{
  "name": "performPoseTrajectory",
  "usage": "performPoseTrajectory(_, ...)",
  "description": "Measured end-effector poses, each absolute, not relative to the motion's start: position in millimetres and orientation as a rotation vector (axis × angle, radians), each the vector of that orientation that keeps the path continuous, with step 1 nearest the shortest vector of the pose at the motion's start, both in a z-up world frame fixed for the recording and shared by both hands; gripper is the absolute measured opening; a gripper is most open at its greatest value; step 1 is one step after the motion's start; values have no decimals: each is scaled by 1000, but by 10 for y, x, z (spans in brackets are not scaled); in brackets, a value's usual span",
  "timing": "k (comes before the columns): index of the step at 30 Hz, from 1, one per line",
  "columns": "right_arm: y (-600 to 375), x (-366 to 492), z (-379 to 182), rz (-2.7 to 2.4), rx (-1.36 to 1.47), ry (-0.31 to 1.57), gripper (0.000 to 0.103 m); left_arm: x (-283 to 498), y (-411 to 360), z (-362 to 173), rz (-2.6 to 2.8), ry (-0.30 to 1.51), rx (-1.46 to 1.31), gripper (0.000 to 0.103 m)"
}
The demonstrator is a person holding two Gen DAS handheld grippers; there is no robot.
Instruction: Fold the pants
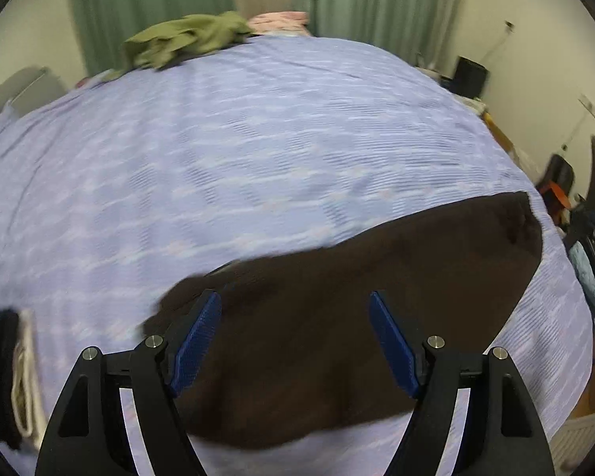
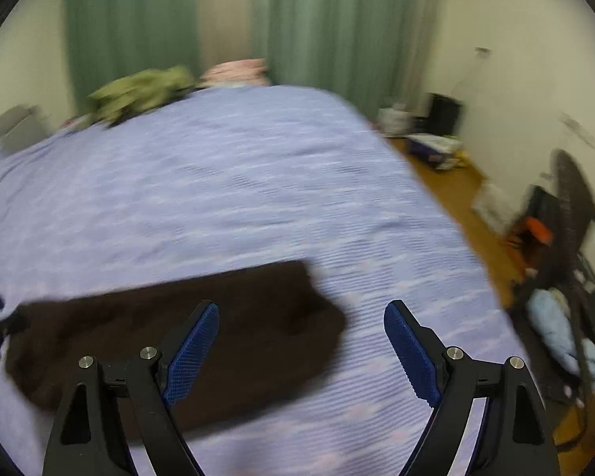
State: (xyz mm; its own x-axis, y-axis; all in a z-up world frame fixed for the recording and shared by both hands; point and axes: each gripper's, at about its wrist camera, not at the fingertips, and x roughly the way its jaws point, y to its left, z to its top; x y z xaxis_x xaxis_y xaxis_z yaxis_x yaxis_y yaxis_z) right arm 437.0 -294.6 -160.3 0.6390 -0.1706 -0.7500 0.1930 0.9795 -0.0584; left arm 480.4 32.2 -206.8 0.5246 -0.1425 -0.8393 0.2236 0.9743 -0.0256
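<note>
The dark brown pants [image 1: 337, 317], soft, matte and folded into a broad slab, lie on a ribbed lilac bedspread [image 1: 218, 158] directly under and ahead of the left gripper [image 1: 295, 297], whose blue textured fingers stand wide apart holding nothing. The right gripper [image 2: 301, 307] is likewise spread and empty, with the pants [image 2: 178, 337] beneath its left finger and bare bedspread [image 2: 238, 178] beyond. Only the right view shows the bed's right edge dropping to a wooden floor [image 2: 456, 182]; an olive garment [image 1: 182, 39] lies at the far edge.

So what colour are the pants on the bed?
Dark brown pants, plain with no pattern; clearest in the left wrist view.
</note>
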Motion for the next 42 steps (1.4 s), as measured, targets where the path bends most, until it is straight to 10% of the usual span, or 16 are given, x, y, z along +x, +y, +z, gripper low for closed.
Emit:
performPoseTrajectory(24,-1008,4200,-2316,37,-10,1056,86,5329,1467,-3285,-323,1190,-341,61)
performPoseTrajectory(32,-1008,4175,-2297,51,9,1059,85,5093,1612,-3019,-326,1156,-471,28)
performPoseTrajectory(42,-1061,4089,-2162,91,13,1024,83,4861,1651,-2989,-237,1210,-385,25)
